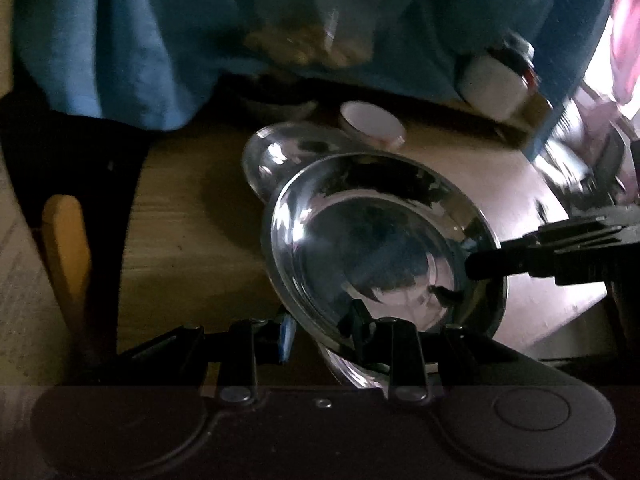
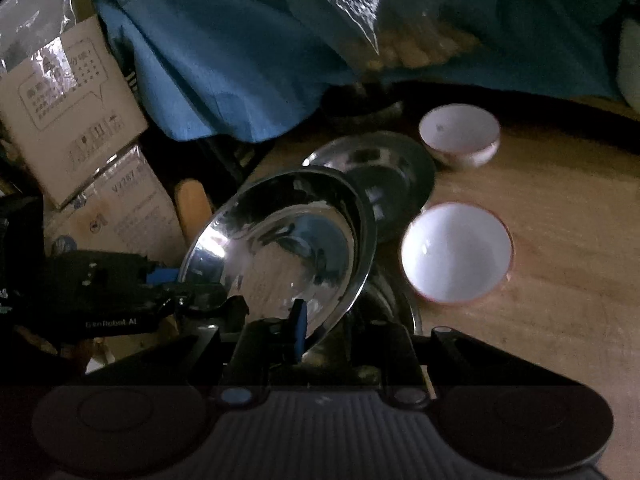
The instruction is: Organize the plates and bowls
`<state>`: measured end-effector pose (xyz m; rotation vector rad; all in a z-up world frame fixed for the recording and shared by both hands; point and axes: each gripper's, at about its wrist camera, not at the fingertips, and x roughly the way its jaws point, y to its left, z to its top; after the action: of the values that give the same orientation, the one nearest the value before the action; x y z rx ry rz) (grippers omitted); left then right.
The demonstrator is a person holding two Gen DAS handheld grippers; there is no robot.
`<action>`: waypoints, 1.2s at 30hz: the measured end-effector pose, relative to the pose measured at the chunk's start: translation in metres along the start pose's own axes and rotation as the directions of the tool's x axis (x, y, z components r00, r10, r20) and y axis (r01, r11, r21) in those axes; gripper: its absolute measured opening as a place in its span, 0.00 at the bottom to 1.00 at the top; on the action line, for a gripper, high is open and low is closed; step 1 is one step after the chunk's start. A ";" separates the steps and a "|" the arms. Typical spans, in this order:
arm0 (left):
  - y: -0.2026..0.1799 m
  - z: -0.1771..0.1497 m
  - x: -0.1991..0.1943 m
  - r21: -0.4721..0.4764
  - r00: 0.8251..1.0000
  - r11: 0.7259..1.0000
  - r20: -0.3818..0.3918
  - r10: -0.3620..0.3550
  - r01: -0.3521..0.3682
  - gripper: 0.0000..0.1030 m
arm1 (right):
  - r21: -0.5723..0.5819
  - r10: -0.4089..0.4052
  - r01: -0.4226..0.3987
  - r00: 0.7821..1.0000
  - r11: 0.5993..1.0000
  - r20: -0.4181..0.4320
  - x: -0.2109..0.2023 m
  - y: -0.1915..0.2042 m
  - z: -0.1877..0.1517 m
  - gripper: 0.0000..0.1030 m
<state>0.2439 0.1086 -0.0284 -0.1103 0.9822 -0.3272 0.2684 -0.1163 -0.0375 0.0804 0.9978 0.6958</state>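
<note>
Now my left tool (image 1: 320, 330) and right tool (image 2: 332, 332) both clamp one steel plate (image 2: 280, 248), tilted above the worktop (image 2: 560, 240), two white bowls (image 2: 456, 254) beside it.

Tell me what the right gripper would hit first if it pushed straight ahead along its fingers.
The tilted steel plate that the right gripper already grips at its near rim. Past it, probably the second steel plate flat on the wooden table; depth is unclear.
</note>
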 end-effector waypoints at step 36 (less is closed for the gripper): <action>0.000 0.010 0.023 0.004 0.997 0.999 -0.054 0.050 -0.050 0.85 | 0.066 -0.049 0.061 0.983 0.996 -0.177 0.001 -0.009 -0.029 0.56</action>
<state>0.2636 0.1003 -0.0411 -0.0747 1.0367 -0.2872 0.2502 -0.1298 -0.0582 0.0536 1.1901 0.6244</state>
